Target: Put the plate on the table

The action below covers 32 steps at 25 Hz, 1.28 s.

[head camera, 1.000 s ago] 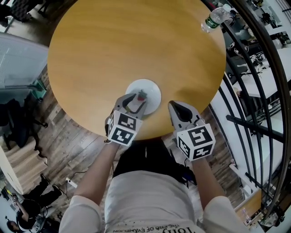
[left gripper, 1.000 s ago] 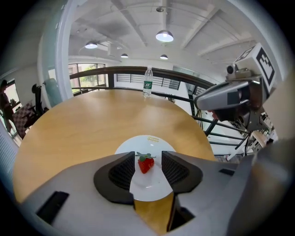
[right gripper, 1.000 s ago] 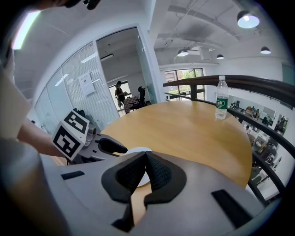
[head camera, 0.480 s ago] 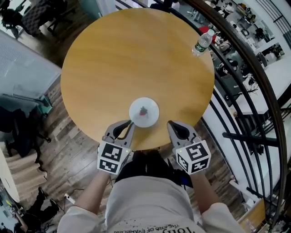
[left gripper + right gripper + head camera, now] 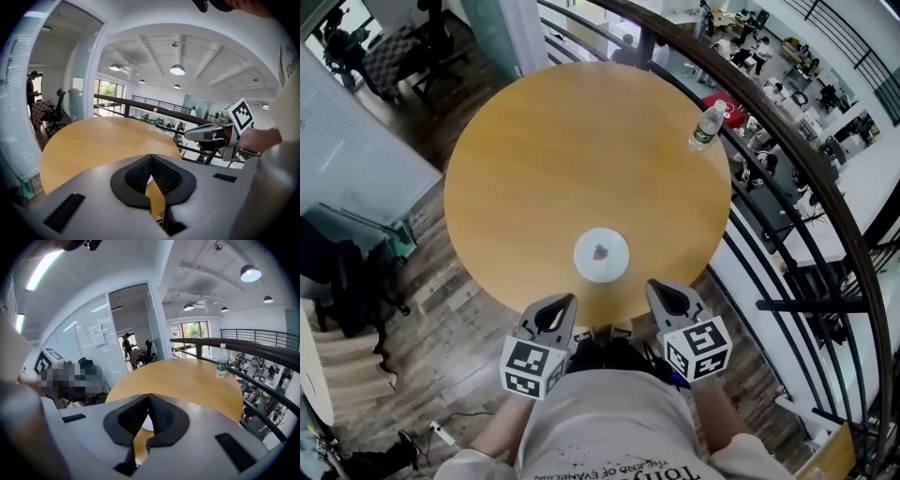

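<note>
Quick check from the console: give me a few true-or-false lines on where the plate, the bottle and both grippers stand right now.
1. The plate rests on the table. True.
2. The left gripper grips the plate's rim. False: its fingers are shut on nothing, and it sits apart from the plate, off the table's near edge.
3. The right gripper is open. False: its fingers are together, with nothing between them.
4. A water bottle stands upright near the table's far right rim. True.
5. The plate is bare. False: a small red thing sits at its middle.
</note>
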Tool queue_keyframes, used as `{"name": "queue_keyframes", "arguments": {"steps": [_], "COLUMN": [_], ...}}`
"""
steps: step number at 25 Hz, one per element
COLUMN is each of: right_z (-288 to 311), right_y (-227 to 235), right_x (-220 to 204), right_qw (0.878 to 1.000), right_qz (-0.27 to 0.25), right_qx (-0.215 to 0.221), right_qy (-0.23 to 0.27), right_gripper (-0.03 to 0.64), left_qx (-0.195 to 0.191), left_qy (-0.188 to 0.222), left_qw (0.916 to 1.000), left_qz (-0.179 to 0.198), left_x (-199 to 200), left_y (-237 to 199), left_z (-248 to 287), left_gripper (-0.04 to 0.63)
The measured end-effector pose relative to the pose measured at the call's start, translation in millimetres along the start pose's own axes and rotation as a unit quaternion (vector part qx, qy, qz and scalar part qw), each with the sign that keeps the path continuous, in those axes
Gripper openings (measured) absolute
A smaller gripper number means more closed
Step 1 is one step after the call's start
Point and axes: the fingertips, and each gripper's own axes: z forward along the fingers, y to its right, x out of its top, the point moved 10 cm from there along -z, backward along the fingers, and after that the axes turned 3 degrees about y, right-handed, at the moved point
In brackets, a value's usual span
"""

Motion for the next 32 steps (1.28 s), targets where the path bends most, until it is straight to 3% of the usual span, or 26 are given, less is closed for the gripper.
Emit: {"name": "queue_keyframes", "arguments": {"steps": [13, 32], "right_z": [-12.5, -10.8], "right_y": [-11.2, -5.8], "right_x": [14.9, 25.0], "right_qw": [1.0, 1.0], "right_qz": [0.0, -0.005], "right_qx": [0.015, 0.006], "right_qy": [0.022, 0.021], "right_gripper": [0.02, 0.02], "left_qx": [0.001, 0.002], "left_qy": [0.034, 0.036], "left_qw": [0.9994, 0.9993], "left_qz": [0.003, -0.001], "left_x": [14.6, 20.5], "left_y": [8.5, 1.7], "left_z": [-16.9, -17.7], "left_gripper": [0.025, 0.025]}}
